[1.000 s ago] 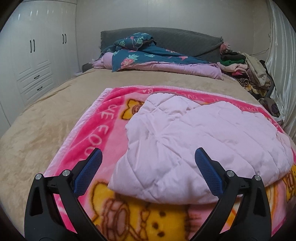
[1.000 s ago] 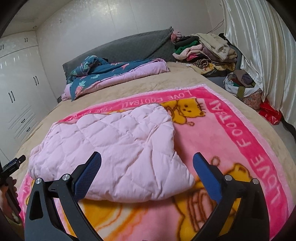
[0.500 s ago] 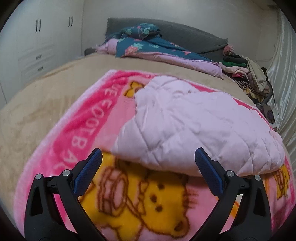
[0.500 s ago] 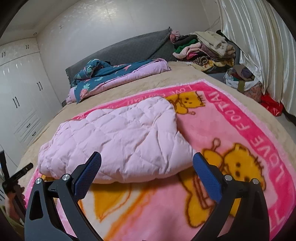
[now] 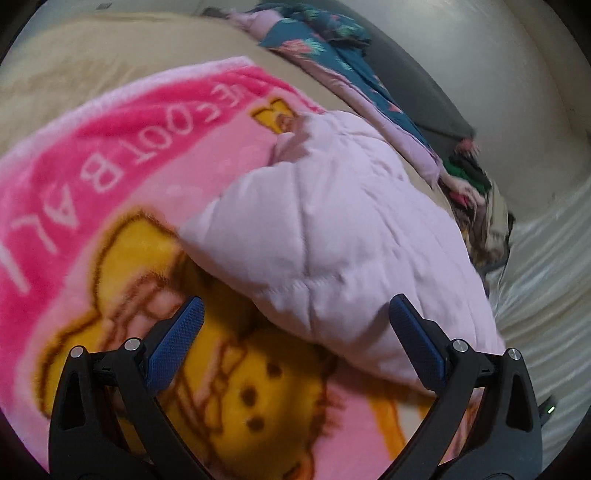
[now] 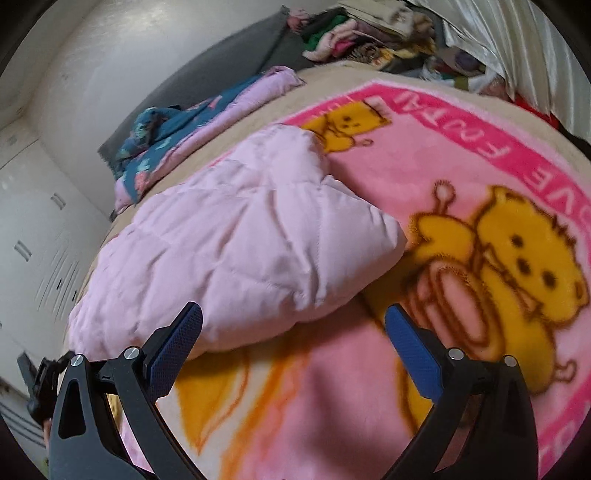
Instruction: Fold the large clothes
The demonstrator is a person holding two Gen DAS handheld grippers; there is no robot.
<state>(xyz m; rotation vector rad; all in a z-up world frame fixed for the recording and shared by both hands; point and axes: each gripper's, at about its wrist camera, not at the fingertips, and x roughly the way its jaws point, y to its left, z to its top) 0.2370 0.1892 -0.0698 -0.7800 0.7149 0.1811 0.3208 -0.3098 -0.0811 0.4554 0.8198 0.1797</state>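
Observation:
A pale pink quilted garment (image 5: 332,229) lies folded in a puffy bundle on a pink cartoon blanket (image 5: 92,173) spread over the bed. My left gripper (image 5: 295,321) is open, low over the blanket, with the bundle's near-left edge just ahead of its blue pads. The right wrist view shows the same quilted garment (image 6: 236,251) on the pink blanket (image 6: 461,162). My right gripper (image 6: 291,325) is open too, close to the bundle's near-right edge, and holds nothing. The left gripper (image 6: 40,384) shows small at that view's left edge.
A teal floral and lilac quilt (image 6: 184,129) lies bunched at the head of the bed by the grey headboard (image 6: 229,70). A pile of mixed clothes (image 6: 362,33) sits at the far corner near the white curtain (image 5: 546,266). White wardrobes (image 6: 33,236) stand on the left.
Both grippers have dropped lower and moved in toward the near edge of the pink garment, each tilting as it came. Both stay open; the garment has not moved.

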